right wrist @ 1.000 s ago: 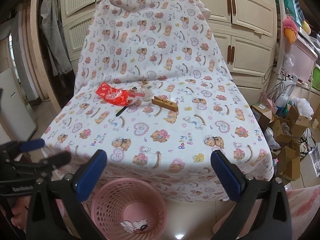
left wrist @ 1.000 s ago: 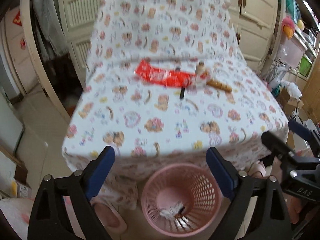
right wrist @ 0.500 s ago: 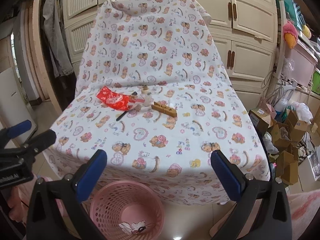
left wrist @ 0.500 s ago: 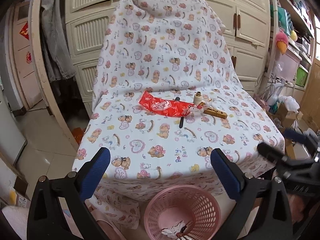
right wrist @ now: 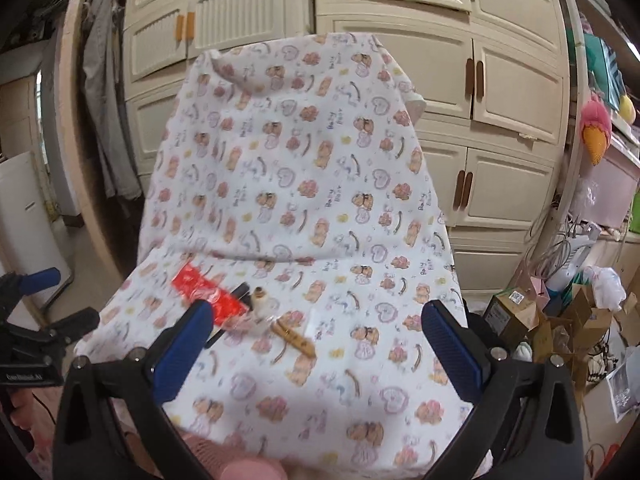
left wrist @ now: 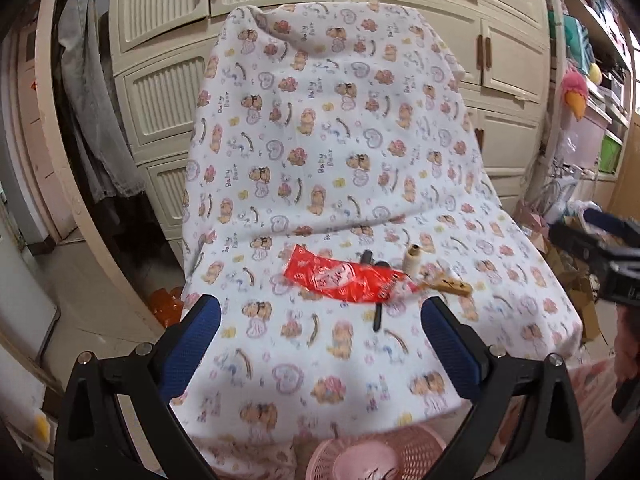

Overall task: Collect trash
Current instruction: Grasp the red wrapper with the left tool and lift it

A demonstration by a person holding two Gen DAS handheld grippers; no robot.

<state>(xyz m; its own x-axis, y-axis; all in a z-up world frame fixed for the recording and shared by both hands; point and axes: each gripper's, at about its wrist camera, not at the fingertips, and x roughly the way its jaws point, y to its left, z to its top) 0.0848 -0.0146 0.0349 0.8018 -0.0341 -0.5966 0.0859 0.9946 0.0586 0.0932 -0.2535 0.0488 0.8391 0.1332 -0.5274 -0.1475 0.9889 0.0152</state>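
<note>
A red snack wrapper (left wrist: 344, 280) lies on the seat of a chair draped in a bear-print cloth (left wrist: 332, 152). Beside it lie a black pen (left wrist: 377, 316), a small cream bottle (left wrist: 412, 260) and a brown wooden clip (left wrist: 452, 286). The wrapper (right wrist: 208, 294), bottle (right wrist: 260, 300) and clip (right wrist: 294, 338) also show in the right wrist view. My left gripper (left wrist: 320, 344) is open and empty, just short of the wrapper. My right gripper (right wrist: 316, 344) is open and empty over the seat's front. A pink basket (left wrist: 380, 456) stands below the seat.
Cream cabinets (right wrist: 500, 80) stand behind the chair. Clothes (left wrist: 92, 100) hang at the left. Cardboard boxes and clutter (right wrist: 560, 312) lie on the floor at the right. Shelves with a pink plush toy (right wrist: 596, 128) are at the far right.
Both grippers have risen and moved forward toward the chair seat. The basket has dropped to the bottom edge of both views. The trash looks closer.
</note>
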